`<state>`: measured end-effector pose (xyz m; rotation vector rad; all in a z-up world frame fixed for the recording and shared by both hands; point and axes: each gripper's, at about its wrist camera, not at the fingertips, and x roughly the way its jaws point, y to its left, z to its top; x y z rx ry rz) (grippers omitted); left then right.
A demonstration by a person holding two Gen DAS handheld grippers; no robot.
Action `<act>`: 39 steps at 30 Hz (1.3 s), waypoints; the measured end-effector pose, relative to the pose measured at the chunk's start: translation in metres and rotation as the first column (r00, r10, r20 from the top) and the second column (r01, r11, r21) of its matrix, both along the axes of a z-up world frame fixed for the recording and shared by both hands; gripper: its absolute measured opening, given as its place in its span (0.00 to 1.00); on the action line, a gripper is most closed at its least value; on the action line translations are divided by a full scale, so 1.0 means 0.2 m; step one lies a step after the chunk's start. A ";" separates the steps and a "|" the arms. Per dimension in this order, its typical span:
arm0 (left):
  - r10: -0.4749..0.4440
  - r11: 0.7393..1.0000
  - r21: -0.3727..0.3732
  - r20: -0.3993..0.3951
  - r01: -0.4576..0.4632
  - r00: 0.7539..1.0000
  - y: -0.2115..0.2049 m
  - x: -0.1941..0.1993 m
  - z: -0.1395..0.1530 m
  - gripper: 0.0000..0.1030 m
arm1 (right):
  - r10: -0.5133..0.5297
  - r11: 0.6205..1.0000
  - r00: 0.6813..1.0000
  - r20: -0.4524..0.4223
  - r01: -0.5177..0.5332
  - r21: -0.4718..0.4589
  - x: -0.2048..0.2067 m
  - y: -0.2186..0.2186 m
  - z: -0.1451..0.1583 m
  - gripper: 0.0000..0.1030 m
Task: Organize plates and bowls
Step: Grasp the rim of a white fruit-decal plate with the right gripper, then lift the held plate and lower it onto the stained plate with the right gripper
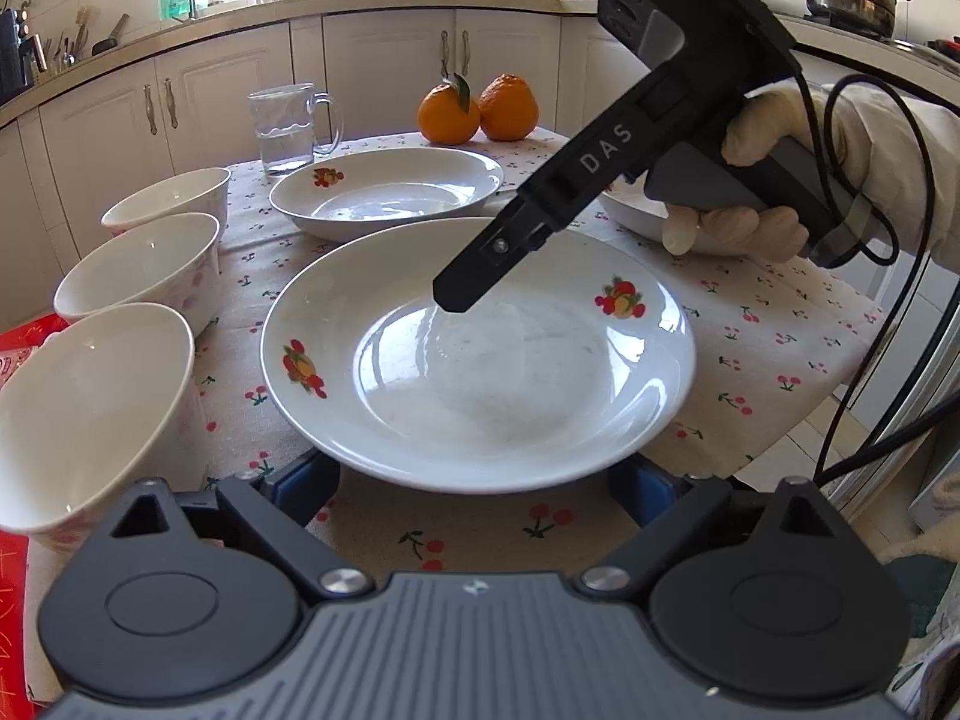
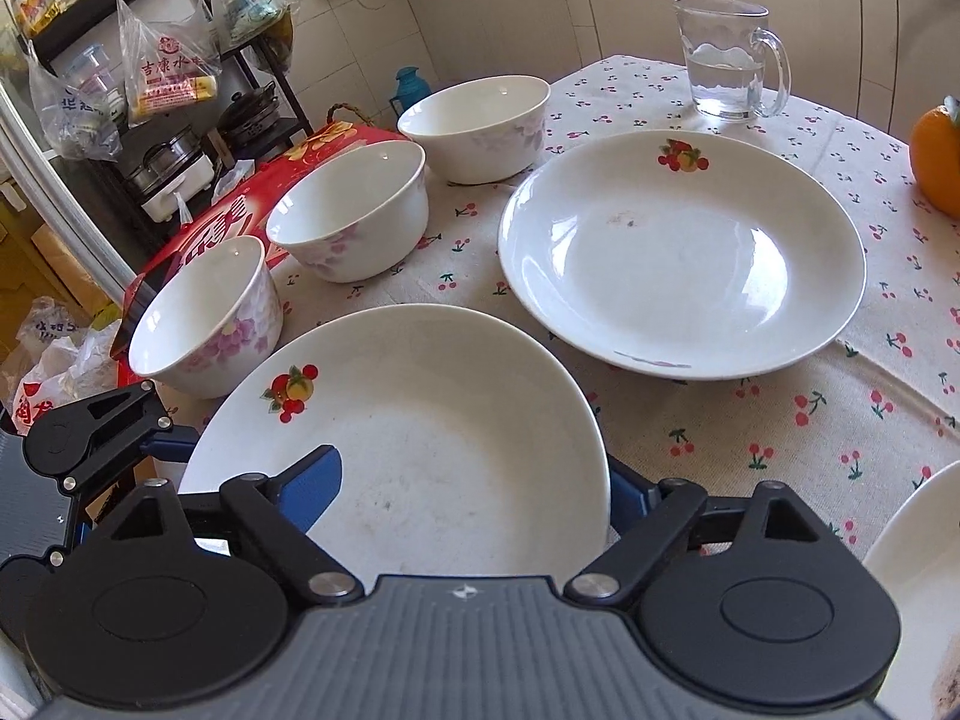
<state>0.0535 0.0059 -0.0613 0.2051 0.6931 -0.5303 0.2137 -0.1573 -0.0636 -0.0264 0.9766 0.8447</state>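
Note:
A white plate with fruit prints (image 1: pixel 480 372) (image 2: pixel 420 450) lies on the cherry-print tablecloth (image 1: pixel 750 348), nearest both cameras. My left gripper (image 1: pixel 474 483) (image 2: pixel 174 450) stands open at its near rim, its blue fingers (image 1: pixel 303 480) running under the edge. My right gripper (image 2: pixel 474 498) (image 1: pixel 456 294), held by a gloved hand (image 1: pixel 750 180), is open astride the opposite rim: one blue pad (image 2: pixel 312 492) hangs over the plate's well, the other finger is outside the rim. A second plate (image 1: pixel 390 192) (image 2: pixel 678 252) lies beyond. Three white floral bowls (image 1: pixel 90 396) (image 2: pixel 354 210) stand in a row.
A third plate (image 2: pixel 918 570) (image 1: pixel 630 210) sits at the table's edge, partly hidden by the hand. A glass mug of water (image 1: pixel 288 126) (image 2: pixel 726 60) and two oranges (image 1: pixel 450 114) stand at the far side. A red box (image 2: pixel 240 204) lies beside the bowls.

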 end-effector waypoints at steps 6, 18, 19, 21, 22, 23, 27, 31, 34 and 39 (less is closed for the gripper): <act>-0.006 1.000 0.001 0.005 0.006 1.000 0.00 -0.01 0.00 0.92 | 0.019 1.000 1.000 -0.016 -0.019 0.014 0.05 0.01 -0.01 0.83; -0.027 1.000 0.007 0.002 0.027 1.000 0.01 0.00 0.00 0.91 | 0.025 0.999 0.999 -0.022 -0.024 0.025 0.05 0.01 -0.01 0.83; -0.030 1.000 0.009 0.001 0.030 1.000 0.00 0.00 0.01 0.91 | 0.026 0.999 0.999 -0.022 -0.026 0.023 0.05 0.01 -0.01 0.84; -0.038 0.999 0.014 -0.002 0.038 0.999 0.00 0.00 0.01 0.91 | 0.025 0.999 0.999 -0.022 -0.025 0.022 0.04 0.01 0.00 0.83; -0.043 0.999 0.017 -0.004 0.043 0.999 0.00 0.00 0.01 0.91 | 0.024 0.999 0.999 -0.022 -0.023 0.023 0.03 0.00 0.00 0.83; -0.050 0.999 0.022 -0.006 0.050 0.999 0.00 0.00 0.01 0.91 | 0.020 1.000 1.000 -0.023 -0.020 0.023 0.02 0.00 0.00 0.83; -0.076 0.996 0.043 -0.010 0.077 0.997 -0.01 -0.01 0.03 0.91 | 0.010 0.999 1.000 -0.017 -0.010 0.032 -0.02 -0.02 0.02 0.84; -0.103 0.994 0.040 -0.024 0.104 0.994 -0.02 -0.02 0.06 0.91 | 0.000 0.999 1.000 -0.013 0.001 0.037 -0.07 -0.06 0.04 0.84; -0.126 0.991 0.036 -0.031 0.127 0.992 -0.04 -0.03 0.09 0.91 | -0.015 0.999 1.000 -0.009 0.015 0.043 -0.10 -0.10 0.06 0.84; -0.169 0.985 0.041 -0.026 0.170 0.985 -0.09 -0.02 0.15 0.91 | -0.052 0.997 0.999 0.008 0.052 0.057 -0.15 -0.18 0.11 0.83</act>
